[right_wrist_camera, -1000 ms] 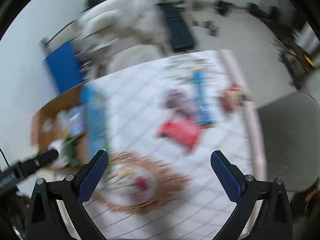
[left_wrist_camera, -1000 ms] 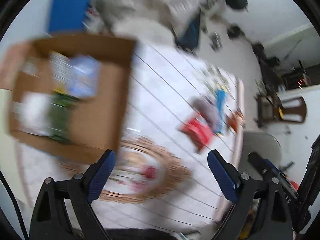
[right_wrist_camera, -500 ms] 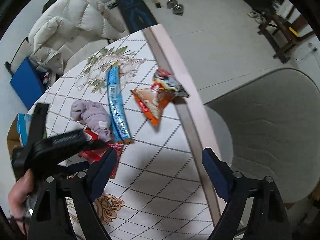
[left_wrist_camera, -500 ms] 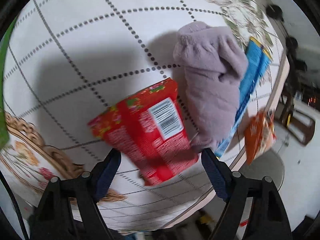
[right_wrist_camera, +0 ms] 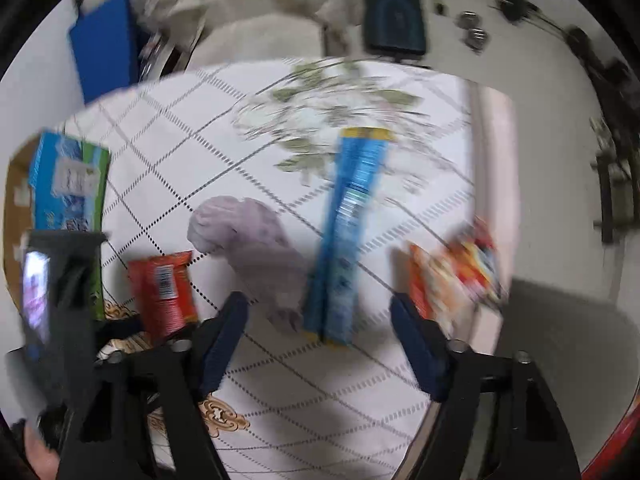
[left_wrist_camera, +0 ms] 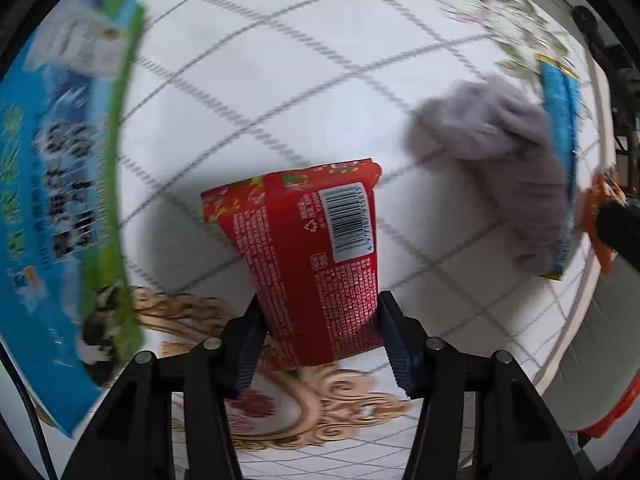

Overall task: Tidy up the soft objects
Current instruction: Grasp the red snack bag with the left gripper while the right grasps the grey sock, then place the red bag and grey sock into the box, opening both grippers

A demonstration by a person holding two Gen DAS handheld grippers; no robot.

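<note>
Right now the red snack bag (left_wrist_camera: pixel 320 264) sits between the two blue pads of the left hand-held gripper (left_wrist_camera: pixel 320 336), near the front of the bench (left_wrist_camera: pixel 280 80), and the pads are closed in against its bottom end. I think the bag is being picked up so it can go in with the other soft things. It looks puffy and slippery, so it could slide out if the squeeze is too light, or crumple and pop if the squeeze is too hard. Only the low end is held, so the top could flop over and bump the big blue and green box (left_wrist_camera: pixel 60 184) that stands just to the left. The left view shows the bag's barcode and tiny writing up close, and the gold swirl on the cloth under it. It only shows part of the purple fuzzy sock (left_wrist_camera: pixel 504 160) and the long blue packet (left_wrist_camera: pixel 560 140) lying next to each other. The right view shows much more: the whole sock, the whole blue packet, and an orange snack bag (right_wrist_camera: pixel 452 276) near the bench edge. There the right hand-held gripper (right_wrist_camera: pixel 320 340) has its pads wide apart, holding nothing, with the blue packet's near end between them.
</note>
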